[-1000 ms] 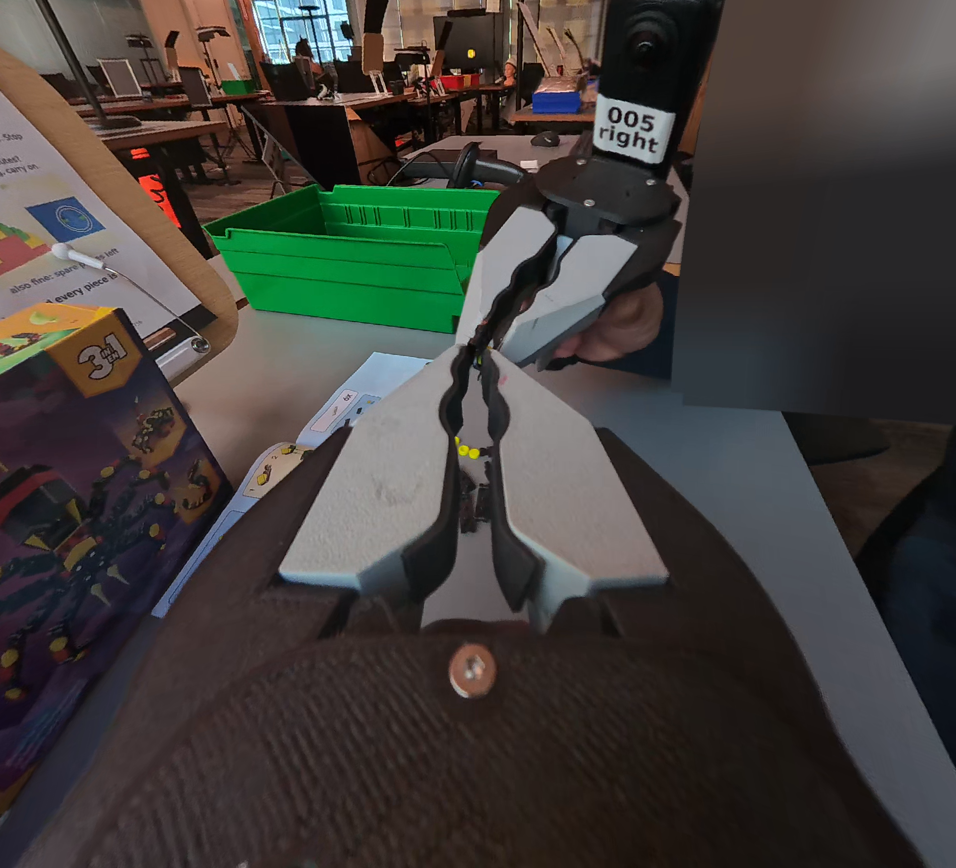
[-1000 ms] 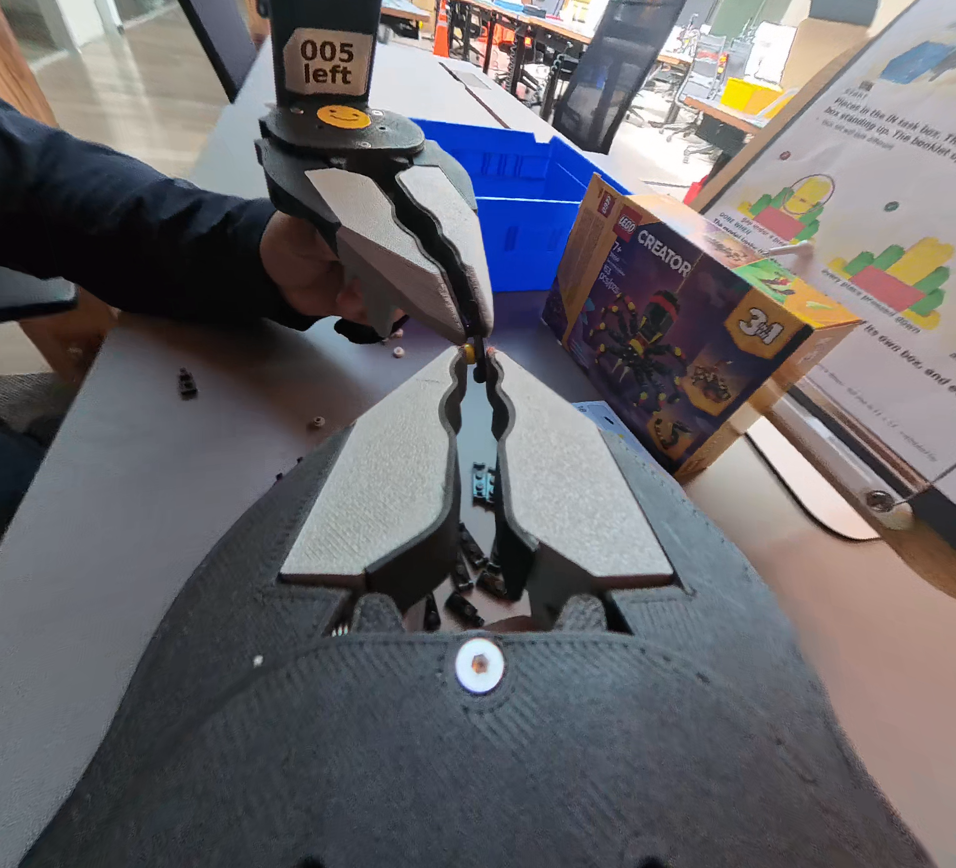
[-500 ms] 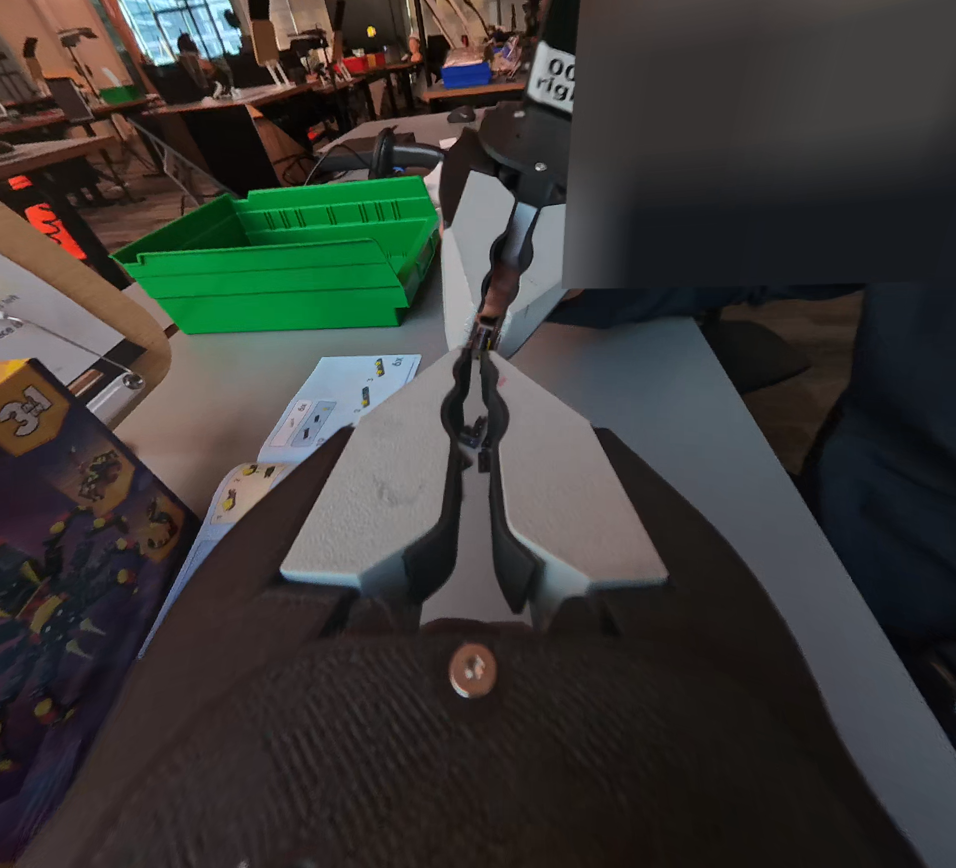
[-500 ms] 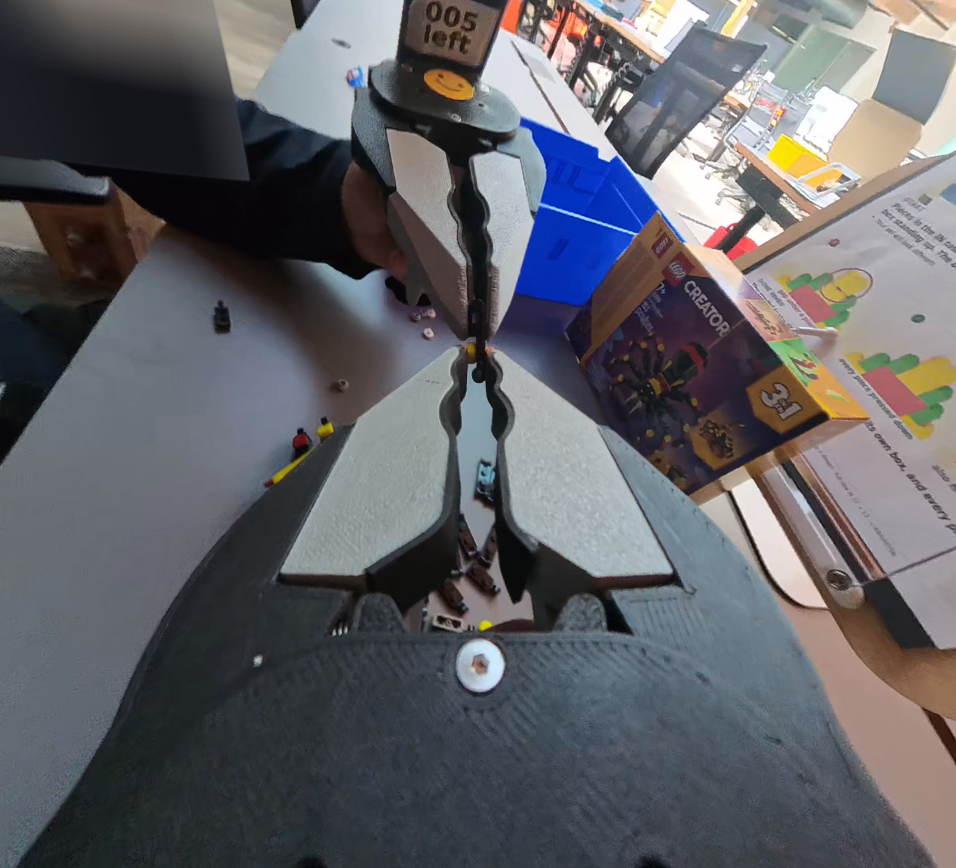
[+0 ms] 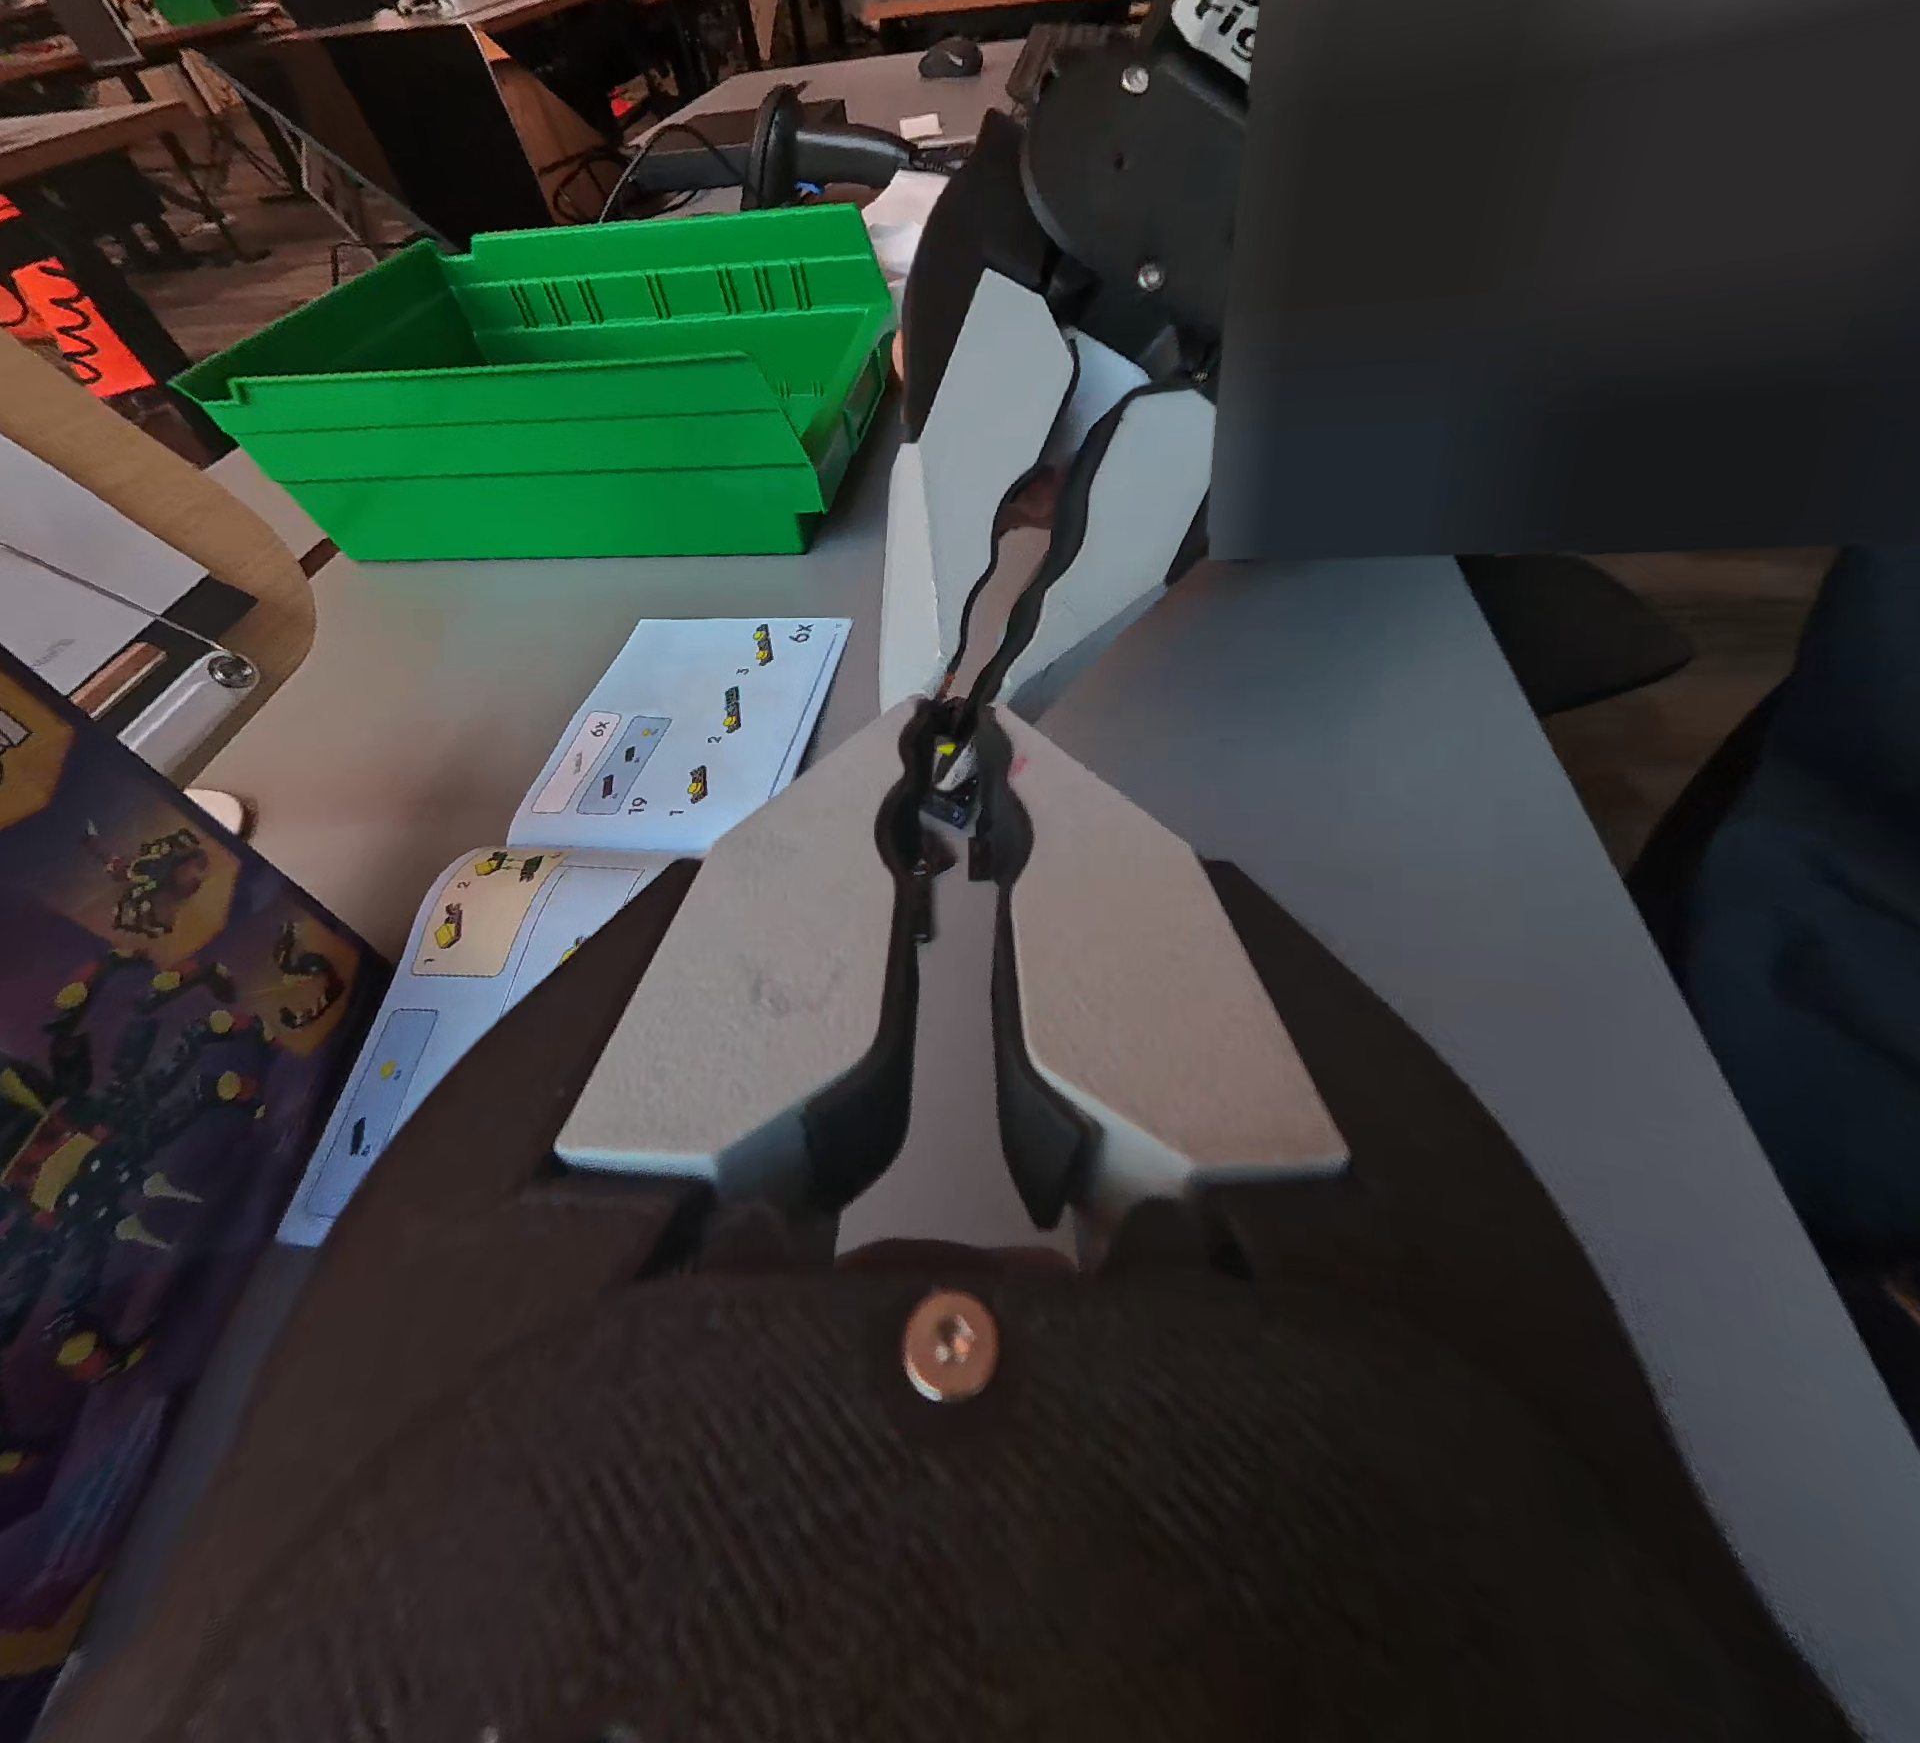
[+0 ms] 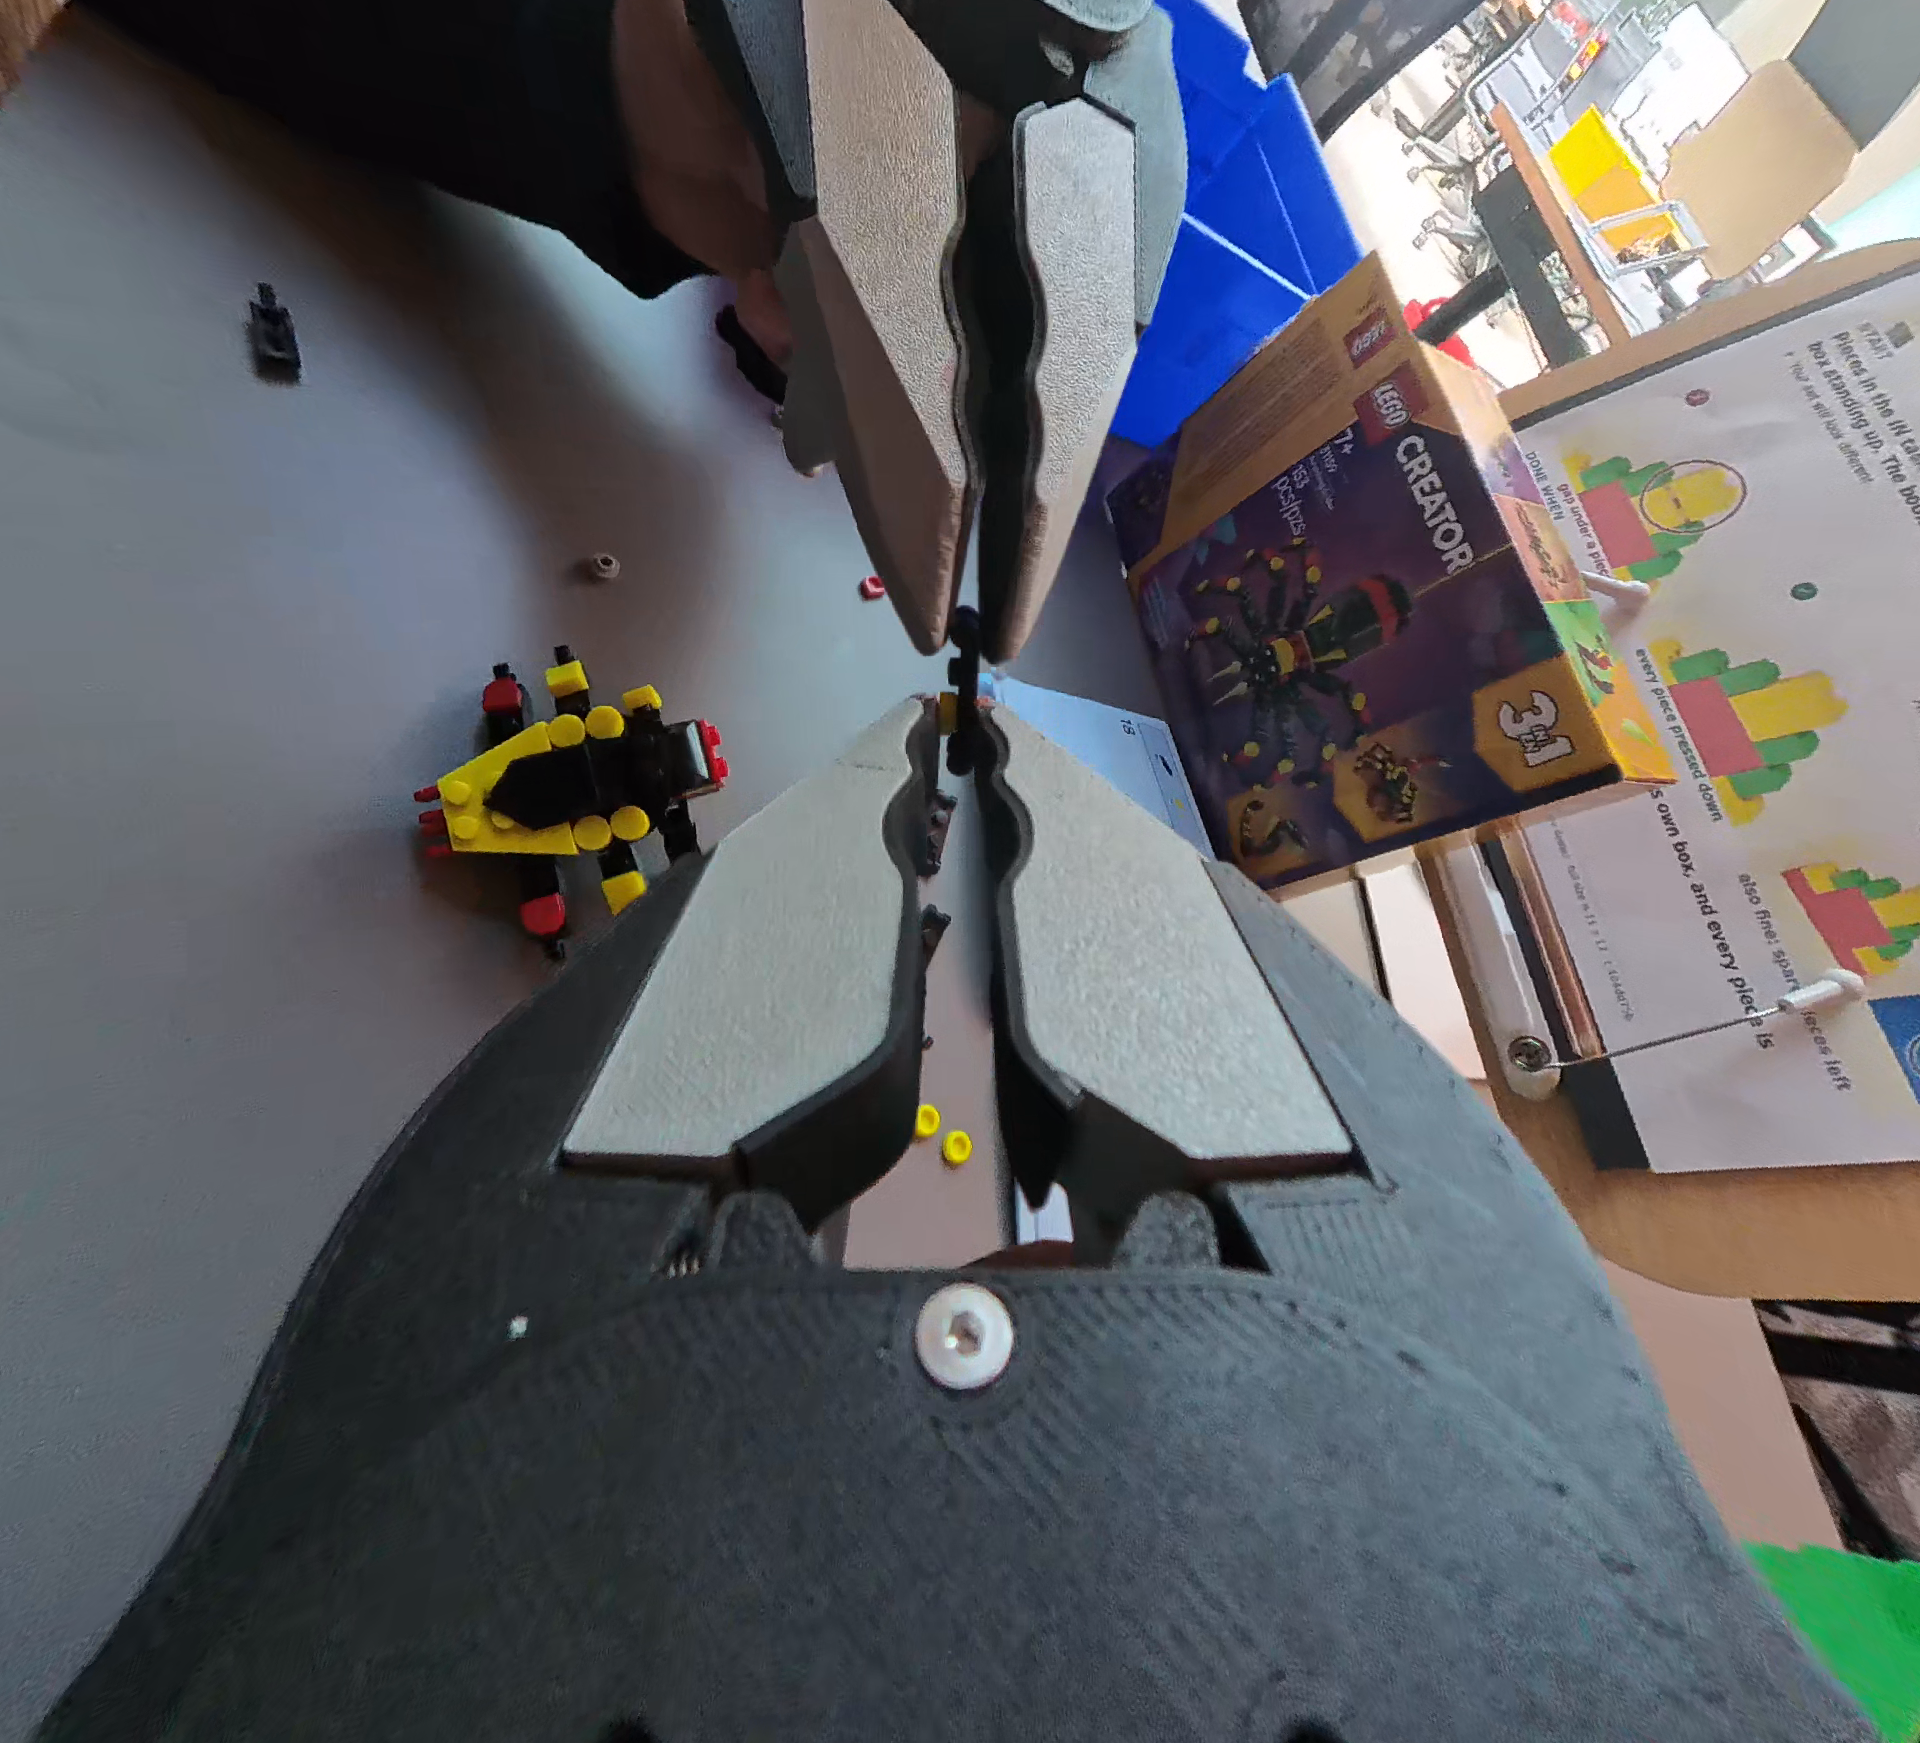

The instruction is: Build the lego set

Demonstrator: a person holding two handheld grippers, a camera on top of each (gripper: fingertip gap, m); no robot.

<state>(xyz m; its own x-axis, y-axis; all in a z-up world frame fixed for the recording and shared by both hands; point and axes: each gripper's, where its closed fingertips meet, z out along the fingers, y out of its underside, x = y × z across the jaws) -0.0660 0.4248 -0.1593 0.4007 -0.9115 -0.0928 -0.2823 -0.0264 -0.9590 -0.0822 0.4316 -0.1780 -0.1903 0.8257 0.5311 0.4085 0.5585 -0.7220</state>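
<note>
My left gripper point(image 5: 951, 725) and my right gripper point(image 6: 961, 723) meet tip to tip above the grey table point(image 6: 208, 654). Both are shut on one small black and yellow lego piece point(image 6: 964, 670), a thin black link with a yellow end; it also shows in the left wrist view point(image 5: 944, 747). The right gripper point(image 5: 966, 691) comes in from above in the left wrist view, and the left gripper point(image 6: 968, 639) does the same in the right wrist view. A partly built yellow, black and red lego model point(image 6: 571, 789) lies on the table to the left of the tips.
An open instruction booklet point(image 5: 675, 737), the lego box point(image 6: 1382, 613), a green bin point(image 5: 540, 426), a blue bin point(image 6: 1236, 239) and a wooden instruction board point(image 6: 1766, 654) stand around. Loose pieces lie about: a black one point(image 6: 275, 332) and two yellow studs point(image 6: 940, 1132).
Both grippers have stayed shut tip to tip and have tilted and turned together. The views have swung, and the yellow and black model has come into the right wrist view.
</note>
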